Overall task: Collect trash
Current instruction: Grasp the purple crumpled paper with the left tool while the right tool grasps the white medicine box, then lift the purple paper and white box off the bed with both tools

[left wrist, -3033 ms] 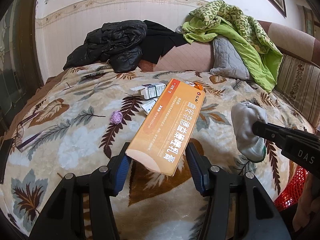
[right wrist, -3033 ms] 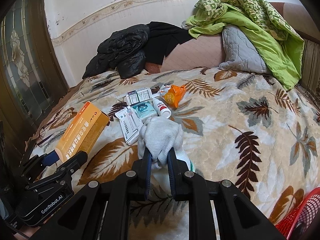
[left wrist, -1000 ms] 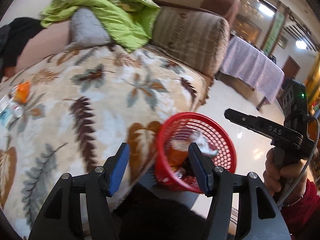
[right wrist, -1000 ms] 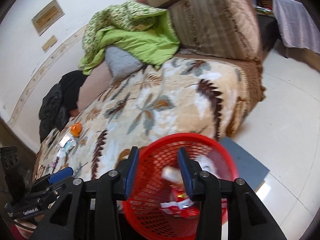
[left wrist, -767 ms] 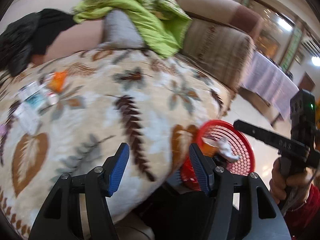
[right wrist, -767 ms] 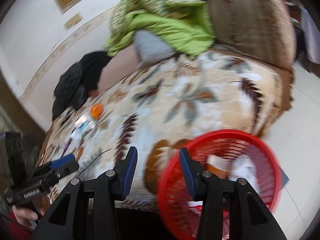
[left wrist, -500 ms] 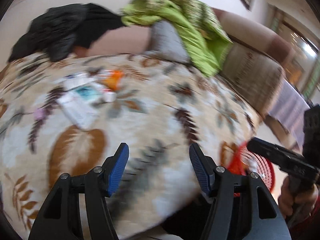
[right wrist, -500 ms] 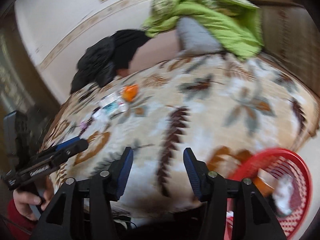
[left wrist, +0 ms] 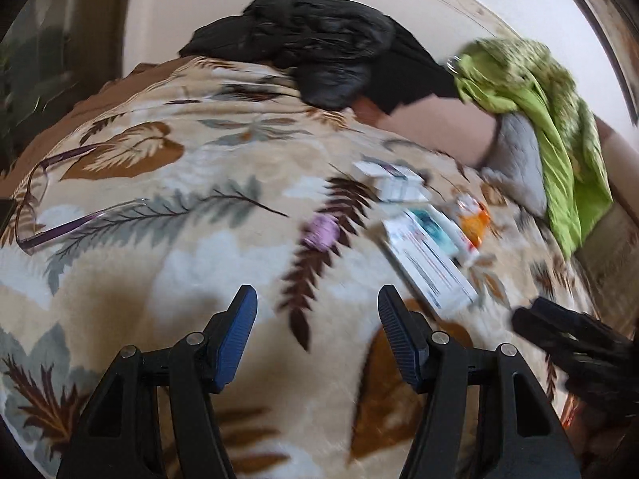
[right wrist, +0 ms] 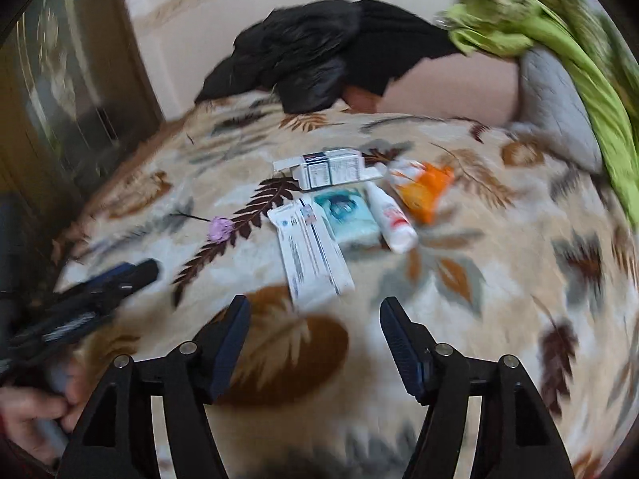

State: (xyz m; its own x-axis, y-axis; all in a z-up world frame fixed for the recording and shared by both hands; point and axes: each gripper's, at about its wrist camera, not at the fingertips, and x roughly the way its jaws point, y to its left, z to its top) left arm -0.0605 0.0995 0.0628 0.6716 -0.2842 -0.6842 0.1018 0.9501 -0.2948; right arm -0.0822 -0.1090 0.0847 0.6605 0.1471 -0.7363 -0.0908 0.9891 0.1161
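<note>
Trash lies in a cluster on the leaf-patterned blanket (right wrist: 499, 263): a long white box (right wrist: 309, 253), a teal packet (right wrist: 347, 213), a white bottle (right wrist: 391, 217), an orange wrapper (right wrist: 425, 185), an open white carton (right wrist: 331, 169) and a purple wad (right wrist: 219, 228). In the left wrist view the long box (left wrist: 429, 261) and the purple wad (left wrist: 321, 231) lie ahead. My left gripper (left wrist: 317, 339) is open and empty, short of the wad. My right gripper (right wrist: 315, 341) is open and empty, just short of the long box. The frames are blurred.
A black jacket (right wrist: 315, 52), a green quilt (right wrist: 559, 24) and a grey pillow (right wrist: 559, 107) lie at the back of the bed. Purple-framed glasses (left wrist: 36, 203) lie at the blanket's left edge. A dark door (right wrist: 60, 88) stands on the left.
Both grippers swung left from the red basket back over the bed. The orange box and the sock they held three seconds ago are gone from the jaws, which are now open.
</note>
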